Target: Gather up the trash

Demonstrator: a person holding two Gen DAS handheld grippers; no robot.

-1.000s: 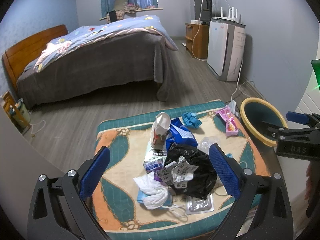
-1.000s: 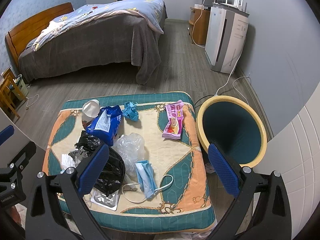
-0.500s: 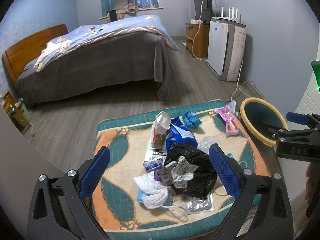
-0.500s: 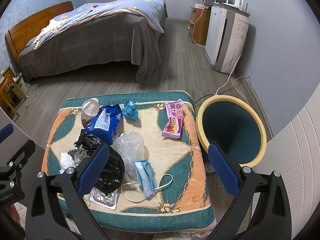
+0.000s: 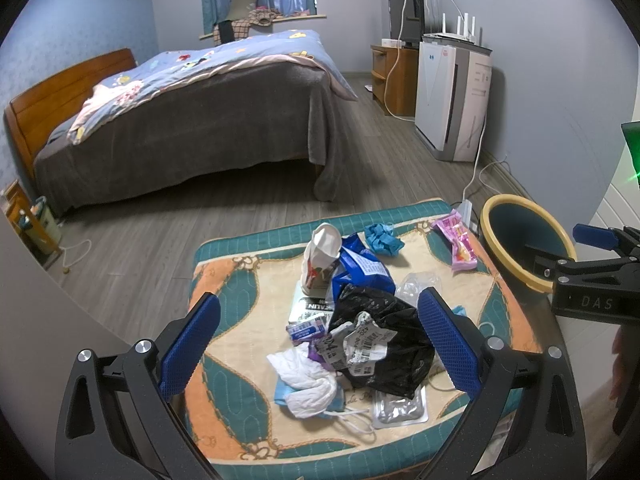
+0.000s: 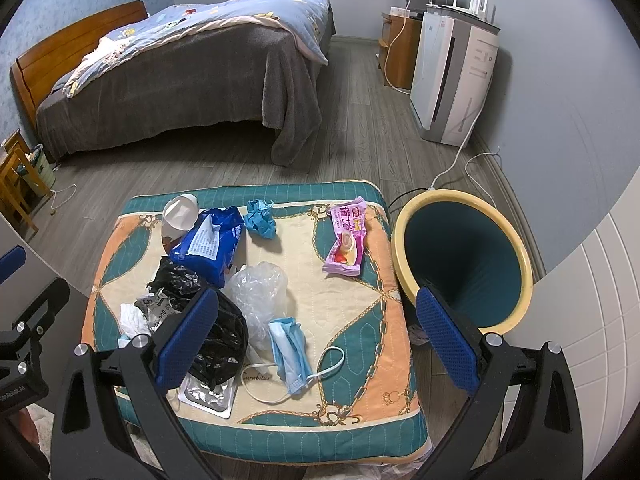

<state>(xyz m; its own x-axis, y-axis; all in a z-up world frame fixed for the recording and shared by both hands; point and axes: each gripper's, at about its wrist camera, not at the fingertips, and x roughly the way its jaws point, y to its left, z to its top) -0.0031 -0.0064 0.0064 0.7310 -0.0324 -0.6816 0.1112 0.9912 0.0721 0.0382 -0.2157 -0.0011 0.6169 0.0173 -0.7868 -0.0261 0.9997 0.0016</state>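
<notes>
Both grippers are just hanging over the near edge of the cushion-topped table [image 6: 352, 344], pointing forward and a bit down at the mess. The left gripper [image 5: 320, 340] sits low in its own frame with its jaws spread wide, nothing between them; the black bag pile only shows through the gap. The right gripper [image 6: 316, 336] is posed the same way, jaws wide apart and holding nothing. In the left view the right one also pokes in at the right edge of the frame, level with the bin rim.

The trash is all on the table, mostly bunched toward the left half in the right wrist view:
- 1 black plastic bag [image 6: 220, 340] with a torn label stuck on it
- 1 blue wipes pack [image 6: 212, 240]
- 1 white paper cup [image 6: 180, 210], upper left of the pile, tipped over against the pack
- 1 crumpled blue wad [image 6: 260, 220] near the far edge
- 1 pink snack wrapper [image 6: 348, 240] off on its own toward the right
- 1 clear plastic bag [image 6: 260, 292] in the middle
- 1 blue face mask [image 6: 290, 352] with loops trailing, toward the near edge
- 1 foil blister pack [image 6: 208, 394] at the near edge, half under the black bag
- 1 white tissue [image 5: 304, 376]

There's 1 bin [image 6: 516, 248], yellow rim and teal inside, on the floor just beside the table's right edge.
</notes>
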